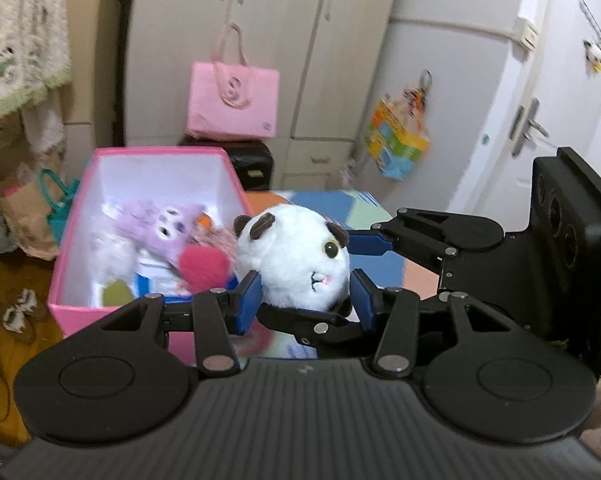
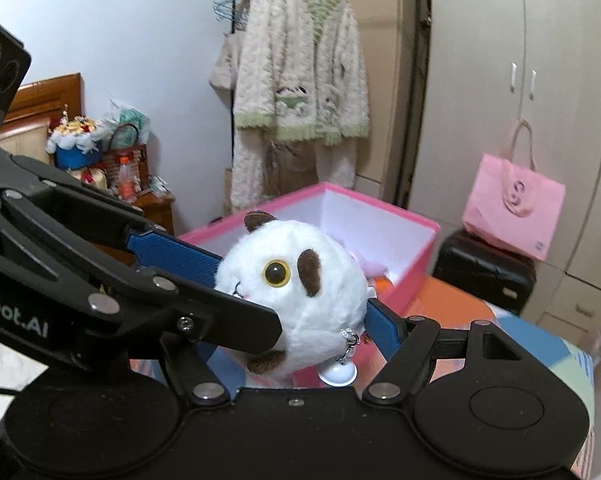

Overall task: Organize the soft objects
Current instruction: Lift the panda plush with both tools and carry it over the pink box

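A round white plush toy (image 1: pixel 292 256) with brown patches and a yellow eye hangs in the air between both grippers. My left gripper (image 1: pixel 306 302) is shut on its lower sides with its blue pads (image 1: pixel 248 300). From the right, my right gripper (image 1: pixel 312 280) clamps the toy from above and below. In the right wrist view the plush toy (image 2: pixel 300 280) fills the right gripper (image 2: pixel 300 320), whose left finger is hidden behind the left gripper (image 2: pixel 256 296). A small bell dangles under the toy. Just beyond stands an open pink box (image 1: pixel 80 240) (image 2: pixel 416 256) holding a purple plush (image 1: pixel 168 228) and other soft toys.
A pink bag (image 1: pixel 232 100) sits on a black case (image 1: pixel 252 160) by beige wardrobes. Below the grippers lies a colourful patchwork surface (image 1: pixel 380 264). Fluffy clothes (image 2: pixel 300 80) hang behind the box. A white door (image 1: pixel 548 120) is at right, and slippers (image 1: pixel 16 312) lie on the floor.
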`<act>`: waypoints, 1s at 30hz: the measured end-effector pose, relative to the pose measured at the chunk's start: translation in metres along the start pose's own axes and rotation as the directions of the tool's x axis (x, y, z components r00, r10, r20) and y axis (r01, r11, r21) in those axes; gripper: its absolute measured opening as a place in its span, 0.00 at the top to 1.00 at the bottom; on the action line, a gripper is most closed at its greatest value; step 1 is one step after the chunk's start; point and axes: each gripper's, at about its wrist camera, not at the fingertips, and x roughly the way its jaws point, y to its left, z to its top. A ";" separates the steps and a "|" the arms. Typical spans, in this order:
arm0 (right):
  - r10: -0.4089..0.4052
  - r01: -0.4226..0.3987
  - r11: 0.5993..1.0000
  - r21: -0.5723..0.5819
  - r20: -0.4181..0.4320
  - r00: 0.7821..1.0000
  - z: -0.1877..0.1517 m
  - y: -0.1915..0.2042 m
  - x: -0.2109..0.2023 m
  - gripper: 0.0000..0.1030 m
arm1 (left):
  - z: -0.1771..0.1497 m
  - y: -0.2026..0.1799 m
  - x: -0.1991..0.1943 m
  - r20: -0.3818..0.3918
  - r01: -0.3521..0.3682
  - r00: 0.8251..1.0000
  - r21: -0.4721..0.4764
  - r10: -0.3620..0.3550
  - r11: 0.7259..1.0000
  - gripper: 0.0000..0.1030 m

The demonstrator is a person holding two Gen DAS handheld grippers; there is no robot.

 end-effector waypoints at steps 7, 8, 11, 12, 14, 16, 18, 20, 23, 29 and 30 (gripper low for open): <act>0.049 -0.051 0.998 0.027 0.071 0.996 0.028 -0.008 0.032 0.24 | 0.022 0.031 -0.004 0.089 -0.031 0.995 -0.032 0.034 0.999 0.55; 0.064 -0.067 0.997 0.041 0.078 0.995 0.030 -0.011 0.038 0.24 | 0.025 0.037 -0.003 0.098 -0.035 0.994 -0.037 0.038 0.999 0.55; 0.115 -0.123 0.988 0.091 0.087 0.990 0.036 -0.023 0.058 0.24 | 0.031 0.048 0.005 0.111 -0.049 0.992 -0.053 0.054 0.997 0.54; 0.132 -0.140 0.984 0.108 0.078 0.988 0.037 -0.027 0.066 0.24 | 0.032 0.054 0.009 0.108 -0.046 0.993 -0.064 0.053 0.997 0.54; 0.155 -0.162 0.978 0.131 0.066 0.986 0.036 -0.032 0.079 0.24 | 0.034 0.063 0.017 0.100 -0.040 0.994 -0.079 0.048 0.996 0.55; 0.178 -0.184 0.971 0.152 0.046 0.983 0.034 -0.036 0.094 0.24 | 0.034 0.072 0.026 0.086 -0.039 0.995 -0.102 0.048 0.994 0.55; 0.208 -0.208 0.960 0.186 0.018 0.978 0.031 -0.041 0.110 0.24 | 0.032 0.080 0.033 0.073 -0.038 0.996 -0.121 0.048 0.992 0.55; 0.224 -0.219 0.954 0.205 -0.002 0.975 0.026 -0.041 0.123 0.24 | 0.030 0.088 0.041 0.056 -0.035 0.997 -0.145 0.044 0.989 0.55; 0.229 -0.218 0.953 0.213 -0.029 0.973 0.022 -0.041 0.138 0.24 | 0.027 0.099 0.050 0.036 -0.038 0.998 -0.175 0.045 0.984 0.55; 0.181 -0.165 0.973 0.162 -0.089 0.979 0.026 -0.036 0.156 0.23 | 0.023 0.114 0.066 0.005 -0.052 0.999 -0.214 0.054 0.976 0.55; 0.165 -0.151 0.979 0.139 -0.096 0.982 0.027 -0.035 0.157 0.22 | 0.023 0.115 0.070 -0.002 -0.065 0.998 -0.205 0.065 0.977 0.54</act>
